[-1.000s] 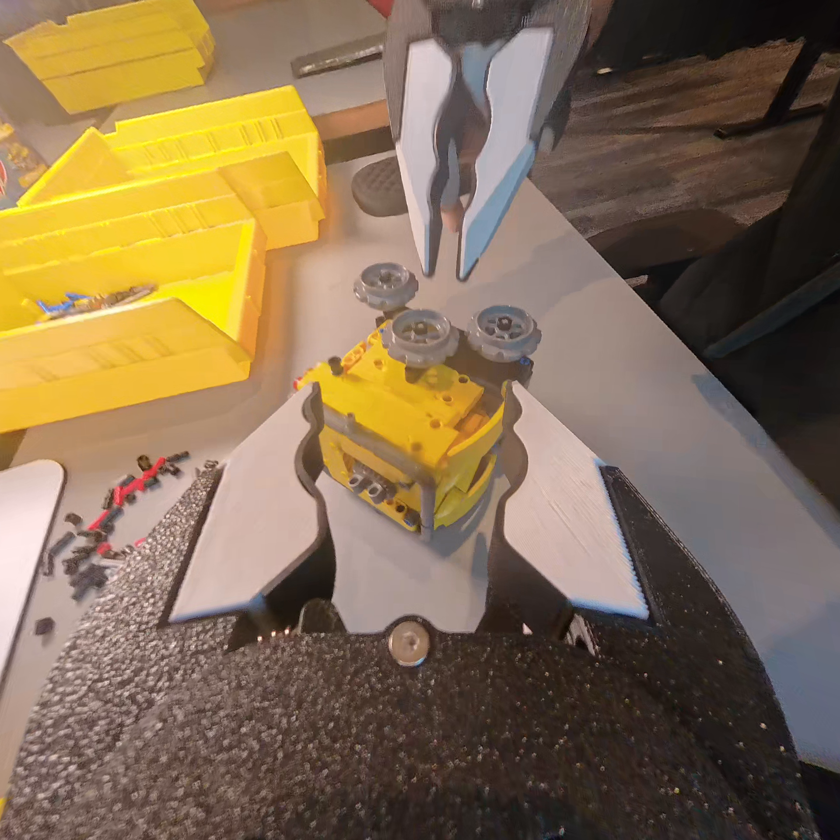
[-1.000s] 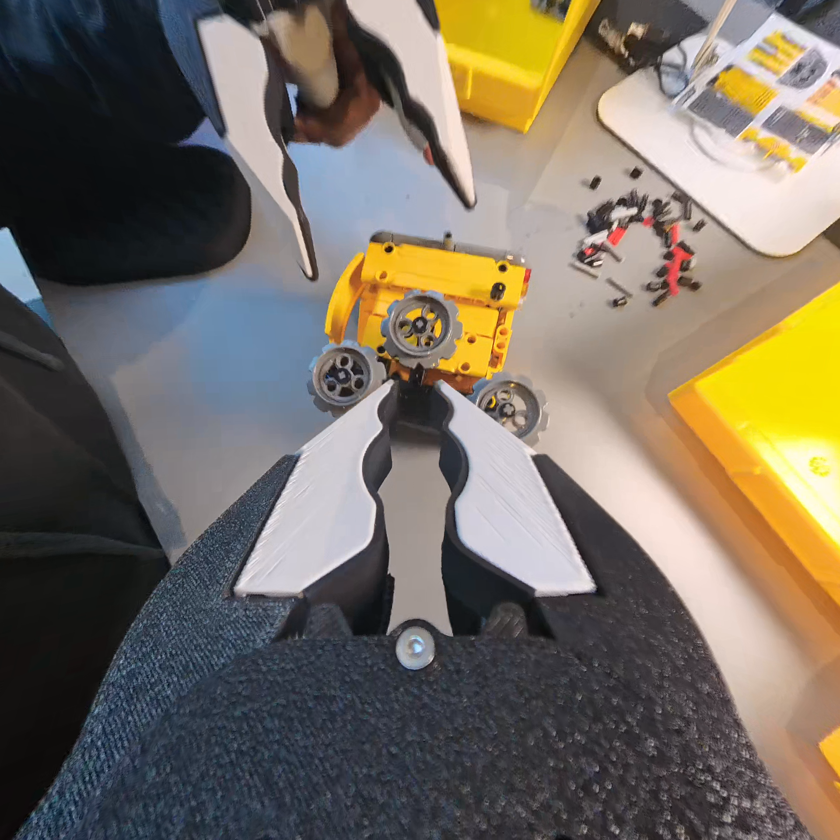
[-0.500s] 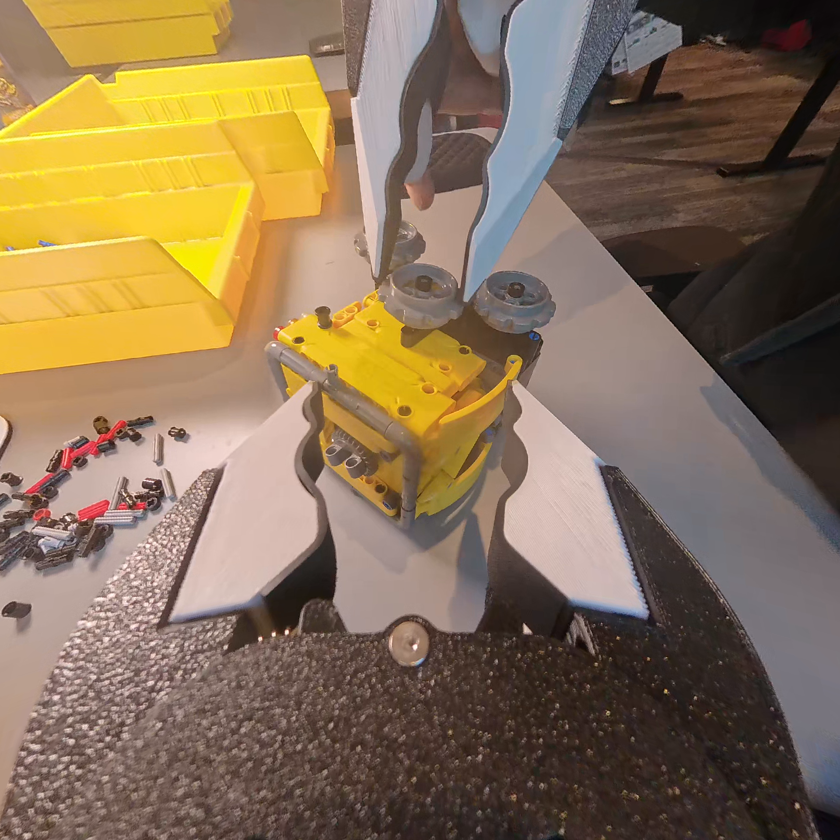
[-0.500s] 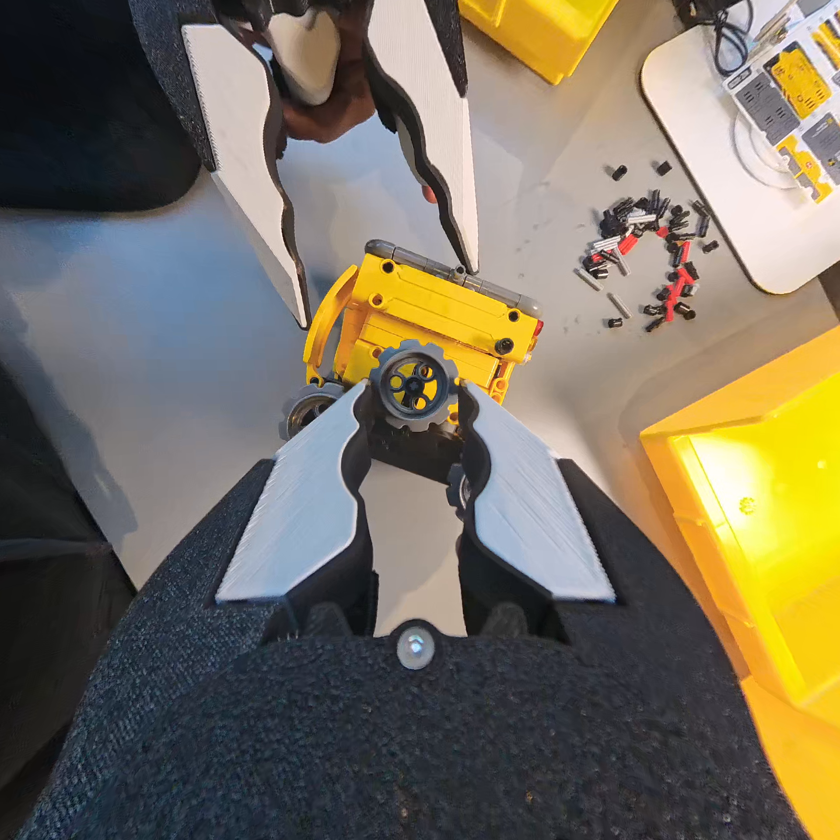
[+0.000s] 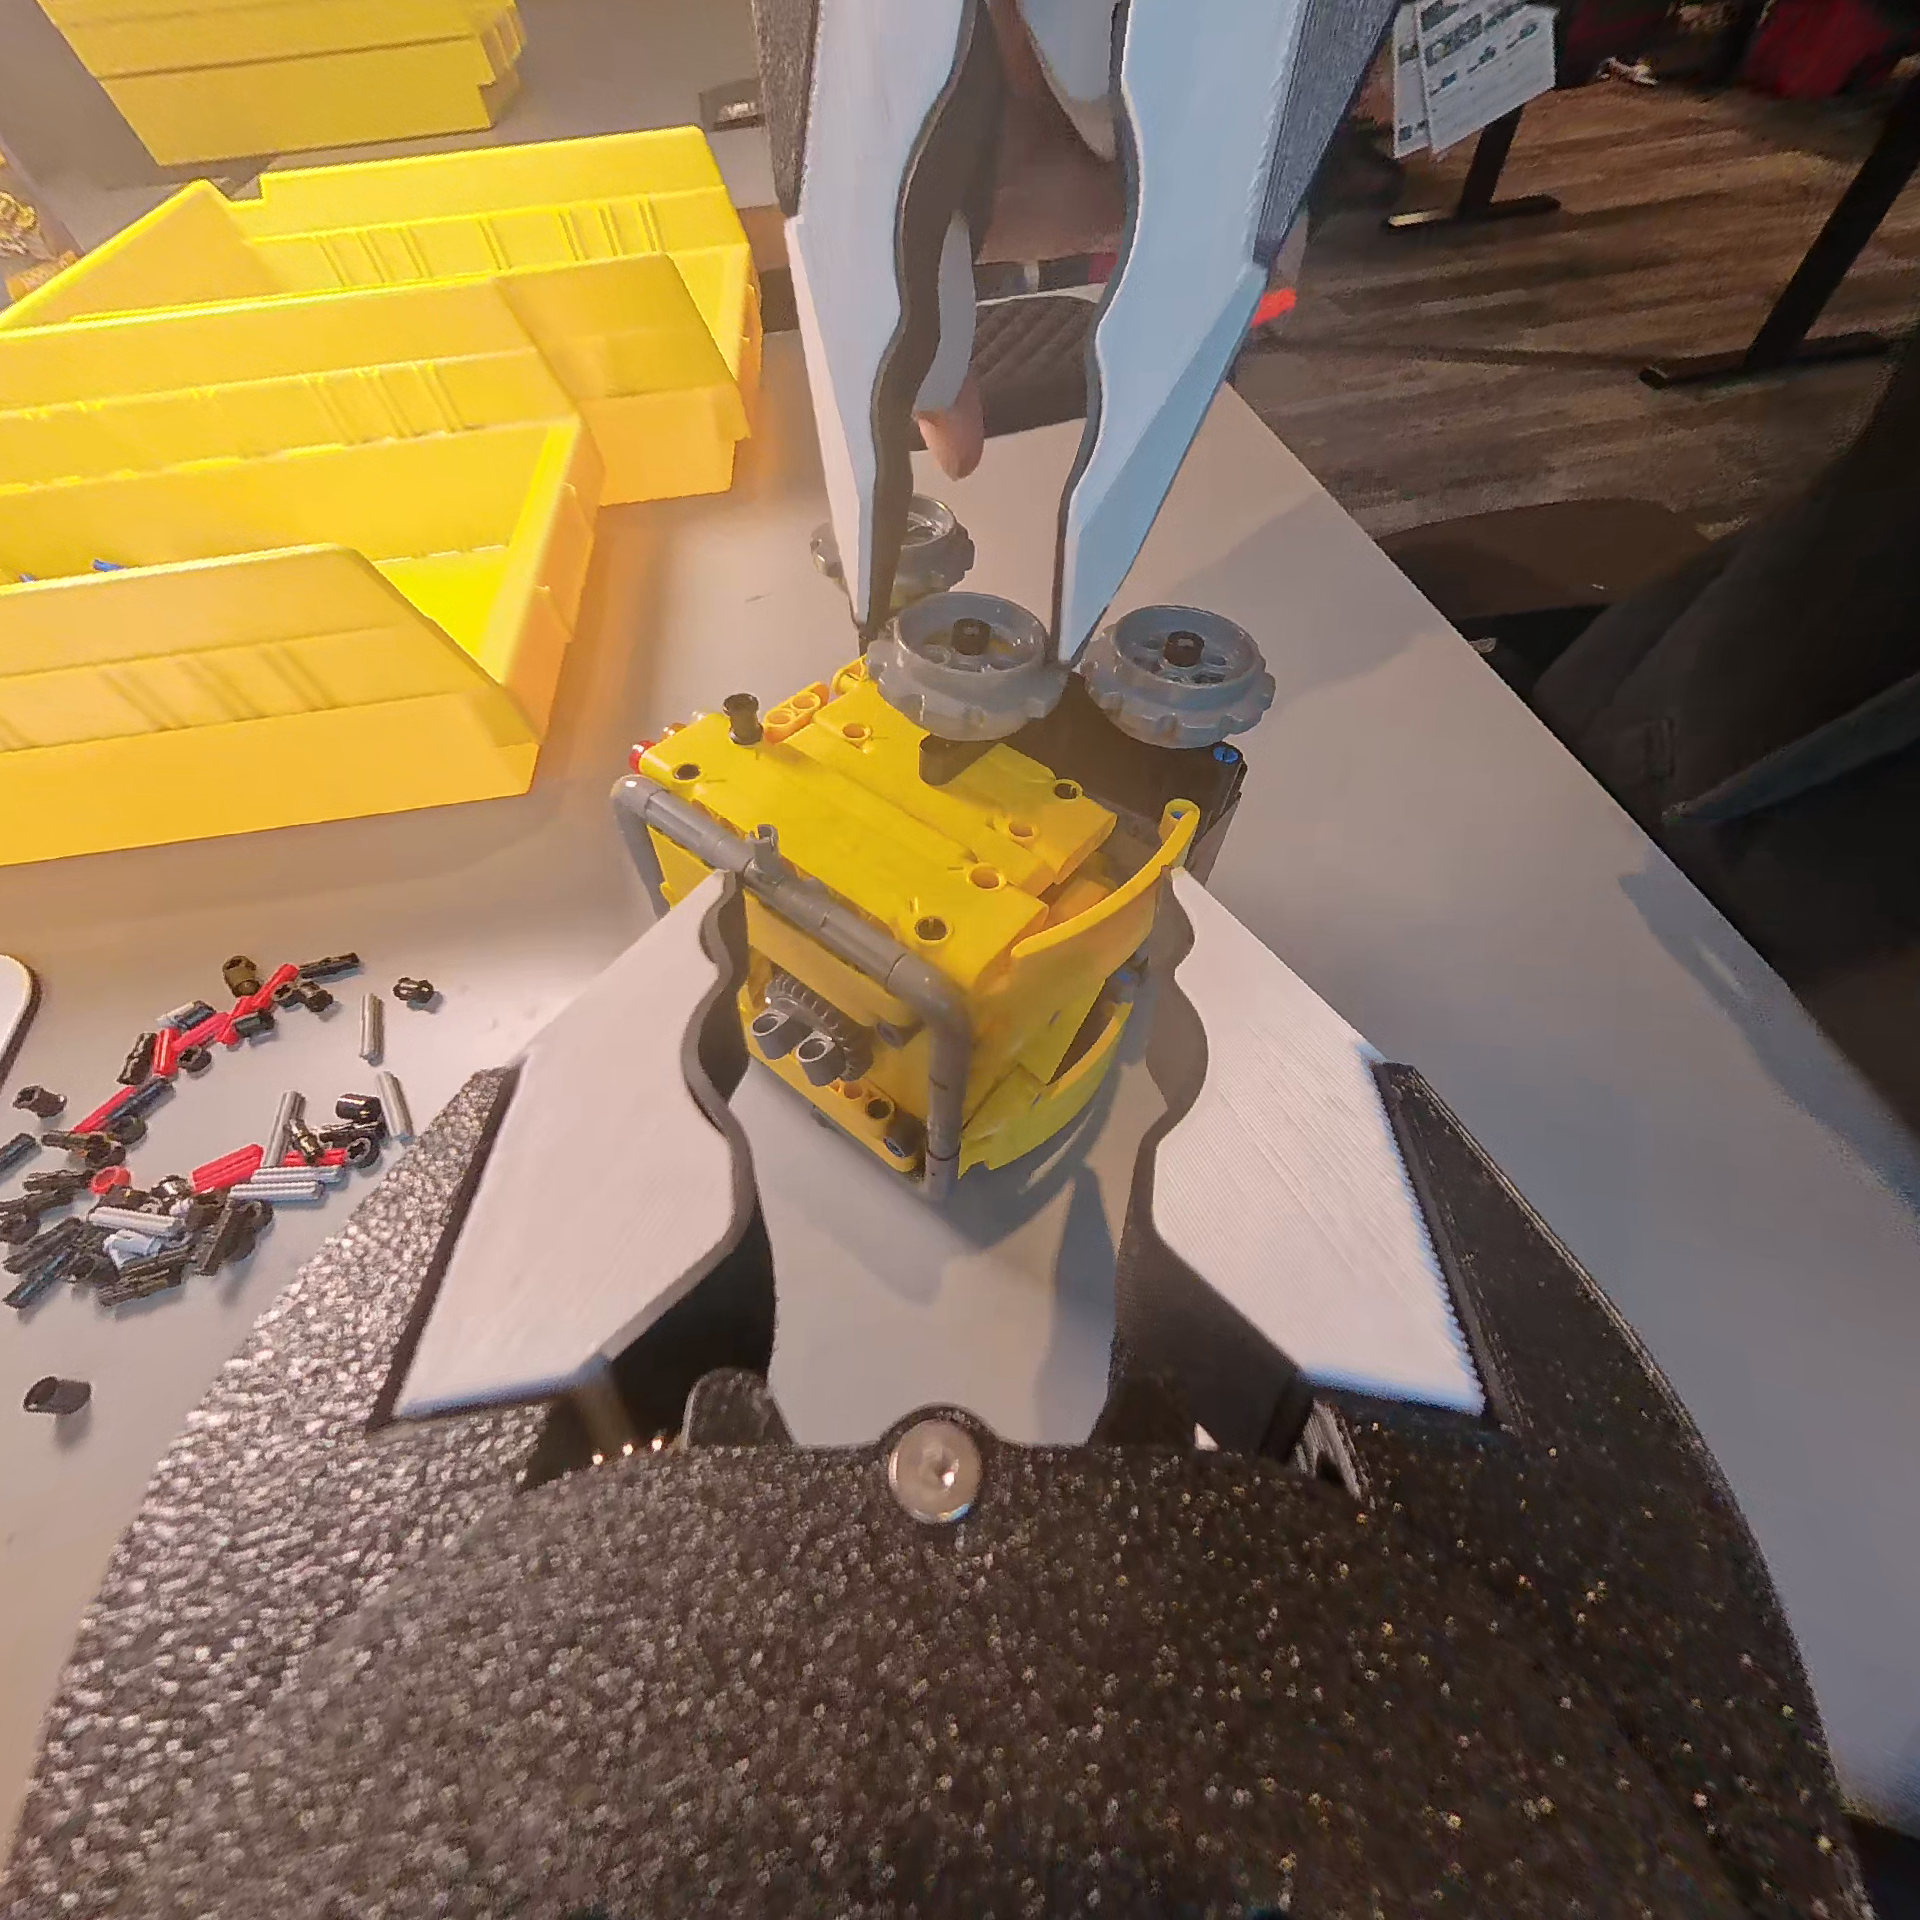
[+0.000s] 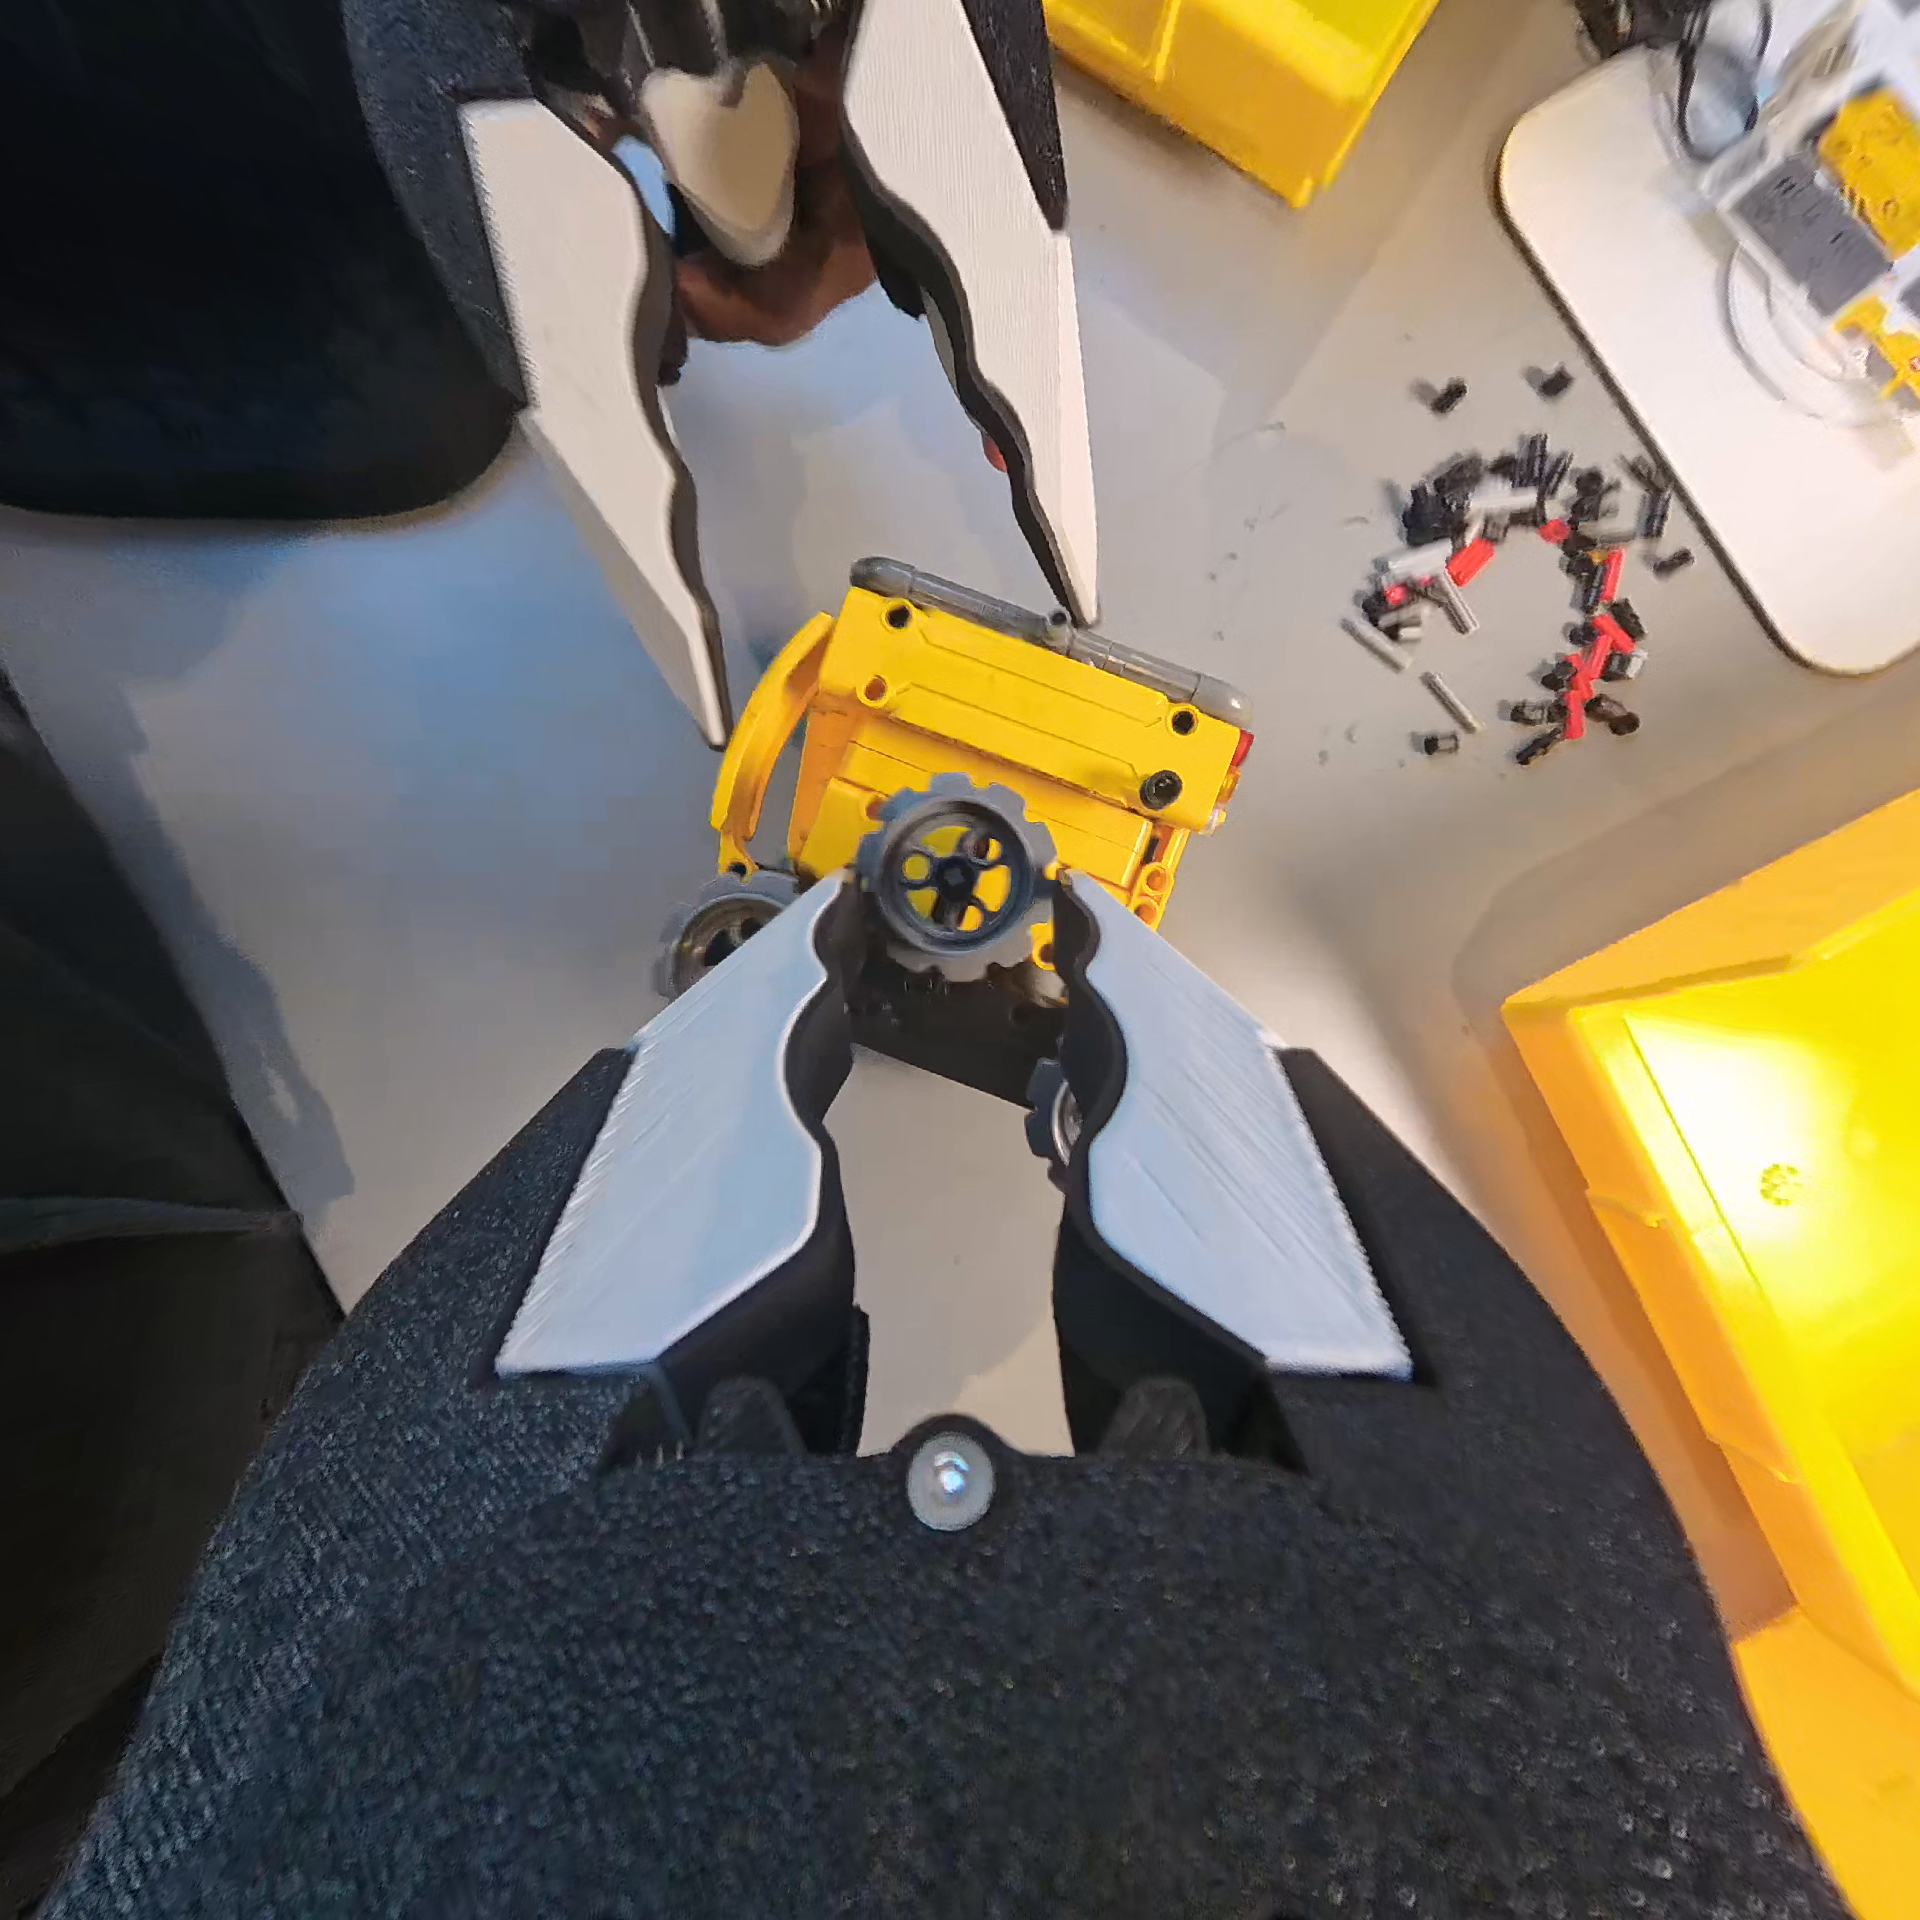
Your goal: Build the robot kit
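A yellow brick-built model (image 5: 862, 831) stands on the grey table (image 5: 1403, 935). My left gripper (image 5: 945, 883) is open and straddles its near corner, tips against its sides. It also shows in the right wrist view (image 6: 899, 675), reaching in from the far side. My right gripper (image 6: 956, 883) comes down from above and is shut on a grey toothed wheel (image 6: 951, 873) that sits on a black axle on top of the model (image 6: 1018, 717). In the left wrist view its tips (image 5: 971, 634) flank that wheel (image 5: 966, 665). A second wheel (image 5: 1179, 665) sits beside it, and a third (image 5: 920, 535) is partly hidden behind.
Yellow parts bins (image 5: 312, 520) stand left of the model, and another bin (image 6: 1714, 1143) is at the right. Small black, red and grey pins (image 5: 177, 1143) lie loose on the table. A white board (image 6: 1662, 364) holds a booklet. The table edge (image 5: 1558, 727) runs close on the right. One gripper's finger ends stand about 5 cm off the other's.
My right gripper widened, moved over the model and came down around the top wheel. My left gripper came closer to the model at the same width.
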